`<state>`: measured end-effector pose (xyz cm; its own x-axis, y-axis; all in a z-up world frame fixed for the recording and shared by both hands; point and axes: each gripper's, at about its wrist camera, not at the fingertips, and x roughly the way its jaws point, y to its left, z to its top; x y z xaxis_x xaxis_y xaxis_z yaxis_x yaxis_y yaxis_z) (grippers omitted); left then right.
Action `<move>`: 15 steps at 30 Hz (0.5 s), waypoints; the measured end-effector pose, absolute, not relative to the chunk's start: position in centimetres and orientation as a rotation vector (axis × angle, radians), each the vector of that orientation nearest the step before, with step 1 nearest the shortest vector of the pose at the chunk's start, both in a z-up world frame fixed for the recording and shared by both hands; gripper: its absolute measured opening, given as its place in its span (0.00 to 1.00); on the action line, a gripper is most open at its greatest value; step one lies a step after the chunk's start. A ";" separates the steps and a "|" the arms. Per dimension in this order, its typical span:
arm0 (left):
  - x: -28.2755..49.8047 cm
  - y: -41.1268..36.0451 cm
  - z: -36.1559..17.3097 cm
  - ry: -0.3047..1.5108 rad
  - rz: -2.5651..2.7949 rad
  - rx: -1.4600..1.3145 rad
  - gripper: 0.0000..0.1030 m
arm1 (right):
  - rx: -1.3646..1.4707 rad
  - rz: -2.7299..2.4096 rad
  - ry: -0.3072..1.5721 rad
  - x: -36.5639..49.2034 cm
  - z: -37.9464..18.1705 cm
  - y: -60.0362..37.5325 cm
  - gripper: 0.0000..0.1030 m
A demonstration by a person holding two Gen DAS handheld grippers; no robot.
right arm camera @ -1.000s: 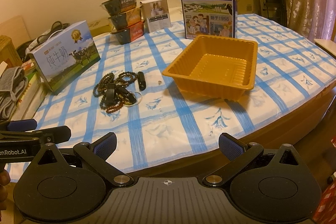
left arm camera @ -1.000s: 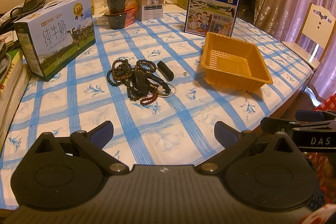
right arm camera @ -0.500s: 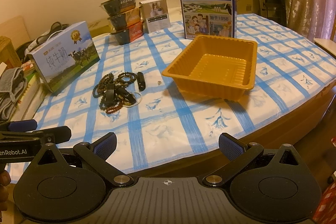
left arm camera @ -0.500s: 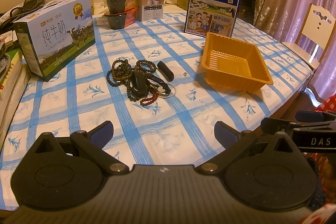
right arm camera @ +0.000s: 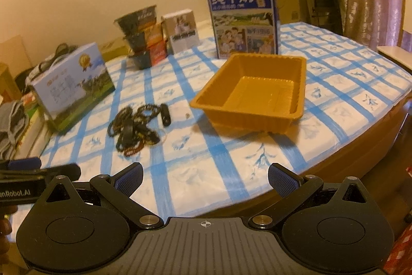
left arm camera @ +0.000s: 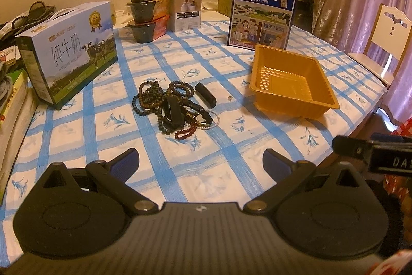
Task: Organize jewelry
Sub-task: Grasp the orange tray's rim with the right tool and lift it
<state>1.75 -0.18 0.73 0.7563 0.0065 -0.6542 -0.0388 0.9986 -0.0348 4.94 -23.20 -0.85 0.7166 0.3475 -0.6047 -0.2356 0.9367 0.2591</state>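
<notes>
Two tongs, left tongs (left arm camera: 200,159) and right tongs (right arm camera: 205,175), both spread wide, holding nothing. One tangled jewelry pile (left arm camera: 172,107), perhaps five bead bracelets, ahead of the left tongs on the table (left arm camera: 159,172). One orange tray (right arm camera: 253,89), empty, ahead of the right tongs, long axis running away rightward.

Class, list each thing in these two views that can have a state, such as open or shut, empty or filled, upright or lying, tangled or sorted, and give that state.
Left gripper: open, holding nothing.
Right gripper: open, holding nothing.
Orange tray: empty, upright on the table.
Bead bracelets: heaped in a tangle, outside the tray.
Dark blue milk carton: standing upright behind the tray.
Light blue milk box: standing on the table, shut.
Bowls: stacked three high.
</notes>
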 end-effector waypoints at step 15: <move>7.0 0.3 -2.4 0.675 0.047 -0.015 0.98 | 0.285 0.145 0.560 9.7 -4.3 -26.4 0.85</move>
<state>6.98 0.29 -2.43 0.7798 0.0391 -0.6248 -0.0485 0.9988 0.0018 9.74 -26.35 -4.25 0.8385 0.2126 -0.5018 -0.0584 0.9505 0.3052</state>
